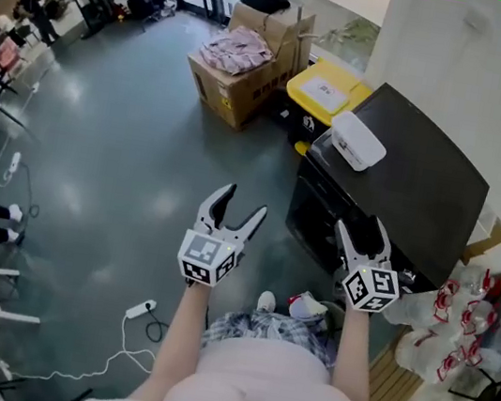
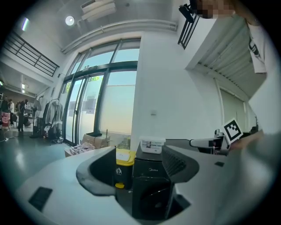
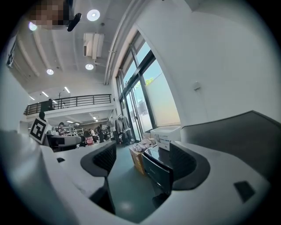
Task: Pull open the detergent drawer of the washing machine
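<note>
A black washing machine (image 1: 406, 178) stands against the white wall at the right, its front facing left. Its front panel (image 2: 151, 169) shows between the left jaws and its top front corner (image 3: 158, 165) between the right jaws. I cannot make out the detergent drawer. My left gripper (image 1: 238, 209) is open in mid-air over the floor, left of the machine. My right gripper (image 1: 360, 230) is open near the machine's front top edge, touching nothing. A white box (image 1: 356, 141) lies on the machine's top.
A yellow-lidded bin (image 1: 324, 91) and a cardboard box of clothes (image 1: 244, 65) stand beyond the machine. Plastic bags (image 1: 469, 312) pile up at the right. A power strip and white cable (image 1: 139, 311) lie on the grey floor. People and clothes racks (image 1: 36, 6) are far left.
</note>
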Demonstrator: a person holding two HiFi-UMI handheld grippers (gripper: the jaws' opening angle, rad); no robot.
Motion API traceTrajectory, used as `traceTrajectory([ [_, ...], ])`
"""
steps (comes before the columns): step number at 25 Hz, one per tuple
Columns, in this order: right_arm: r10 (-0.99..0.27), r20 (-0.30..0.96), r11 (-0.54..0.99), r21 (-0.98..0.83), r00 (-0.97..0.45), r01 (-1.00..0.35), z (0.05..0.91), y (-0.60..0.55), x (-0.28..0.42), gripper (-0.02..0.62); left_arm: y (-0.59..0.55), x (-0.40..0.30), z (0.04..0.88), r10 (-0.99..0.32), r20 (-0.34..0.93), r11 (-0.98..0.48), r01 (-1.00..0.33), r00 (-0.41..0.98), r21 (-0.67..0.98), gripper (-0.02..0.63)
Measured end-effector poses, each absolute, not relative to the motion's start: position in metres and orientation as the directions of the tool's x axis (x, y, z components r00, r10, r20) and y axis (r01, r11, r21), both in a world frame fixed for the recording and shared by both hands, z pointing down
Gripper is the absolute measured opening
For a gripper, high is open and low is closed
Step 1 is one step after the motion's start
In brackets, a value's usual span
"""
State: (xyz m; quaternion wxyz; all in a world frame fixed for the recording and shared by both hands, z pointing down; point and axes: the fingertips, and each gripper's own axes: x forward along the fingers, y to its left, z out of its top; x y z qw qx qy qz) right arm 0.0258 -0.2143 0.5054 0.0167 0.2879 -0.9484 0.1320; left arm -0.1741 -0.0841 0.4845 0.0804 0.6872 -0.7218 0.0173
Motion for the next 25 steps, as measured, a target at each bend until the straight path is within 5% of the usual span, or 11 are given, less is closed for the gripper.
traceTrajectory([
  [25, -0.801, 0.124, 0.546, -0.251, -0.586, -0.8, 0.51, -0.284, 0.005, 0.376, -0.269, -0.188, 0.505, -0.896, 0.188, -0.399, -0.915, 0.402, 0.057, 0.316],
])
